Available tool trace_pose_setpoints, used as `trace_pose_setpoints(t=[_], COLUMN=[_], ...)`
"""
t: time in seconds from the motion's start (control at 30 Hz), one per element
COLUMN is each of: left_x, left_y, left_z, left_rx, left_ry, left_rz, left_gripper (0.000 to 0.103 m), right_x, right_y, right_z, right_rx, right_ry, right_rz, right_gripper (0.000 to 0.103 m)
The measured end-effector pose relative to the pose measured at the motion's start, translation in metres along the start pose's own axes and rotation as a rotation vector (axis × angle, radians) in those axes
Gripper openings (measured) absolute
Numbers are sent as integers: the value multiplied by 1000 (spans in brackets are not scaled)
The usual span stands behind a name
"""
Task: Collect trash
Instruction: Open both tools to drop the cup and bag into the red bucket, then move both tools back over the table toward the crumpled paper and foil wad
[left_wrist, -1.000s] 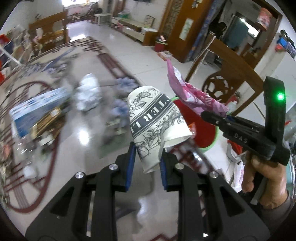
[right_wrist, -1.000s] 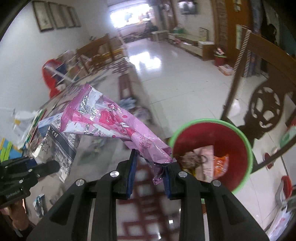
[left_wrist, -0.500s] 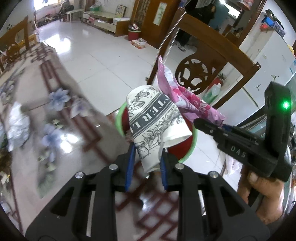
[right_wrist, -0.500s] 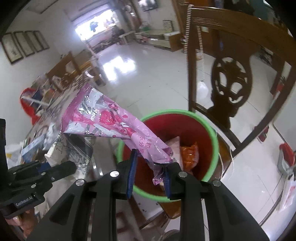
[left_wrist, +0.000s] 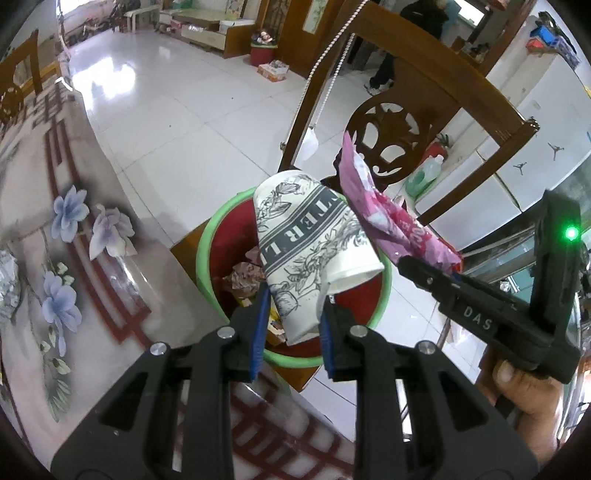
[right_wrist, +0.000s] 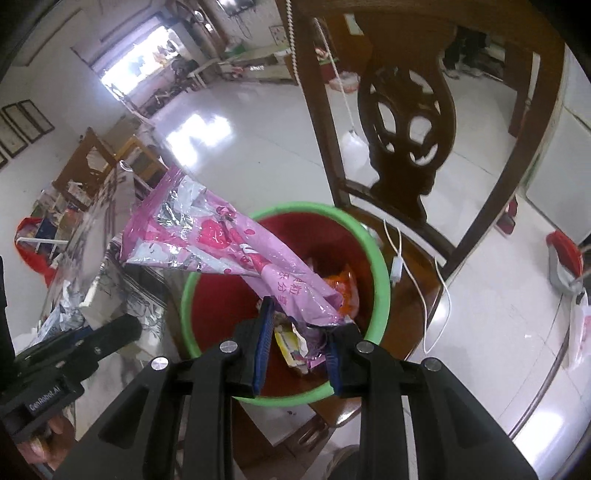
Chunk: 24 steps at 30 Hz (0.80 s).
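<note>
My left gripper (left_wrist: 291, 332) is shut on a crushed white paper cup with black print (left_wrist: 310, 251) and holds it over a red bin with a green rim (left_wrist: 207, 240). My right gripper (right_wrist: 295, 350) is shut on a pink foil wrapper (right_wrist: 229, 240), held over the same bin (right_wrist: 380, 266). The jaws of the right gripper stand wider than before, with the wrapper's end still between them. The bin holds crumpled wrappers (right_wrist: 343, 288). The right gripper also shows in the left wrist view (left_wrist: 476, 314), with the wrapper (left_wrist: 384, 214).
The bin stands on the seat of a carved wooden chair (right_wrist: 406, 122) beside the table with a flowered cloth (left_wrist: 66, 258). A white cable (right_wrist: 399, 266) lies on the seat. More litter lies on the table (right_wrist: 66, 317). A white tiled floor (left_wrist: 166, 110) lies beyond.
Both grippers have swung from above the table to above the bin, still holding the cup and the wrapper. The right gripper's jaws have spread somewhat.
</note>
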<state>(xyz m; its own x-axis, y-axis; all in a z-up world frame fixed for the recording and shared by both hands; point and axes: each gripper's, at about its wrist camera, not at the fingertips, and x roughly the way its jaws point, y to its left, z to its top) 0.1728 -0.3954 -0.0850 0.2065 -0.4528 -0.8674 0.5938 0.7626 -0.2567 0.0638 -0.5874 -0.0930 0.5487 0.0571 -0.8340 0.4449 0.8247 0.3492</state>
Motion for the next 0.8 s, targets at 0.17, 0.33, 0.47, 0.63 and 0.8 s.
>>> trace_pose_setpoints(t=[0.17, 0.33, 0.47, 0.63, 0.8], left_x=[7, 8, -6, -36, -70], left_y=[3, 2, 9, 25, 47], left_z=[3, 7, 5, -2, -18], left_rx=[-18, -52, -78, -77, -100], left_ry=[17, 14, -23, -86, -129], left_rz=[-4, -26, -20, 50, 80], left_gripper=[23, 64, 83, 97, 97], right_x=[-1, 0, -3, -9, -14], right_y=[3, 1, 7, 22, 51], right_z=[-1, 1, 2, 2, -4], right_rx=[-2, 9, -4, -50, -114], right_ry=[-7, -10, -30, -54, -60], right_rz=[-5, 0, -5, -36, -27], right_gripper=[28, 49, 74, 92, 95])
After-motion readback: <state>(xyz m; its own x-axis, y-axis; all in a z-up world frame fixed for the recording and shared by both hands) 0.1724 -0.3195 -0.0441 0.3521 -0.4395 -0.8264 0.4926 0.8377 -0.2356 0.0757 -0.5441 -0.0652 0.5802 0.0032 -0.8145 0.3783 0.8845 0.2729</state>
